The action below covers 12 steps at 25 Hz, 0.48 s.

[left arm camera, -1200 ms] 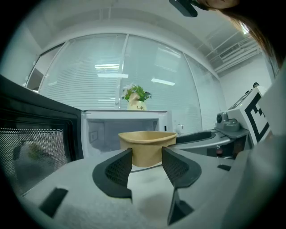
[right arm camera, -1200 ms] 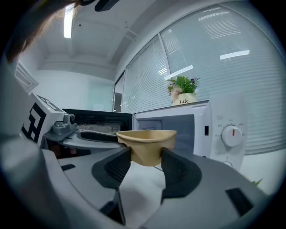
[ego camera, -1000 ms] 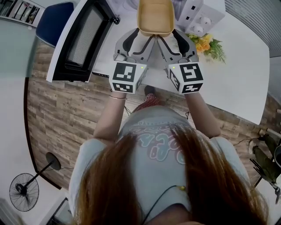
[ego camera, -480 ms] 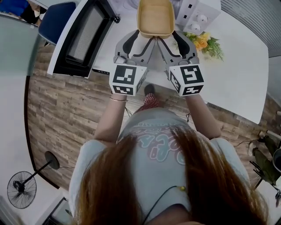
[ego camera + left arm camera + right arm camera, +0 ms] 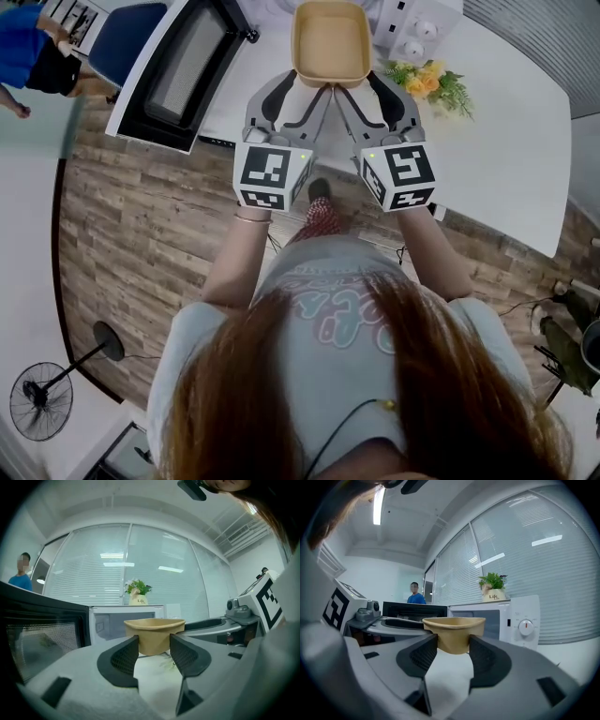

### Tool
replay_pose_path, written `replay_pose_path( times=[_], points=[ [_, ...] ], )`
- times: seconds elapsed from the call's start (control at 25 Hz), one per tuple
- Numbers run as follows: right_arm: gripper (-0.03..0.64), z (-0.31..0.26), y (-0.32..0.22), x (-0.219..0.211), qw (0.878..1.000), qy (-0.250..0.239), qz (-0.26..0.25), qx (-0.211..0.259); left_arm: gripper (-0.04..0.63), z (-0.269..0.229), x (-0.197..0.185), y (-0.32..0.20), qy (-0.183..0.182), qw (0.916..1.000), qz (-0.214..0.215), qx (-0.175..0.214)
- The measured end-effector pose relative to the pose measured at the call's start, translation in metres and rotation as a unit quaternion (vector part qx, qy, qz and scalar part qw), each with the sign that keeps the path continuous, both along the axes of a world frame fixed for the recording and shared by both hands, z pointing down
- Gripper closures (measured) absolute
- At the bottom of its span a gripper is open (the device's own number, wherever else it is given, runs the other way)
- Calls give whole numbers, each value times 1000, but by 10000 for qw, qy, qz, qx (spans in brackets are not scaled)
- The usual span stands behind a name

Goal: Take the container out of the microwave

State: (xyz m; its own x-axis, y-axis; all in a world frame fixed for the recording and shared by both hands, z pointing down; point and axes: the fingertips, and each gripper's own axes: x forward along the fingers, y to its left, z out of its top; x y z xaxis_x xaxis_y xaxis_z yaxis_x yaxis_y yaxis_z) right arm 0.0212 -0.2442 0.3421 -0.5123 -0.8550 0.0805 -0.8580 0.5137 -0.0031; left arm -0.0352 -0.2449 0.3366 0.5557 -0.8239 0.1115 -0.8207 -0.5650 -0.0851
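While left gripper (image 5: 307, 86) and right gripper (image 5: 356, 86) jaws stay clamped on container (image 5: 330, 42), it has backed further from microwave (image 5: 173, 80); essentially out

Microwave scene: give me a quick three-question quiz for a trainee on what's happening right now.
1. Multiple choice: what grips the tan container? A, the left gripper only; B, the right gripper only; C, both.
2. True or false: the microwave door is closed.
3. In the head view, on which side of the container are the yellow flowers?

Key
1. C: the left gripper and the right gripper each clamp its near end.
2. False: the microwave door stands open.
3. Right.
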Motion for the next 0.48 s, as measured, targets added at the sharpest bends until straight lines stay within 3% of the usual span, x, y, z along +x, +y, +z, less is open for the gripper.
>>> replay_pose_path(
  times=[0.48],
  points=[
    [417,-1,41,1,10000,8,-39,57,390,-1,2,42,9,10000,39,49]
  ],
)
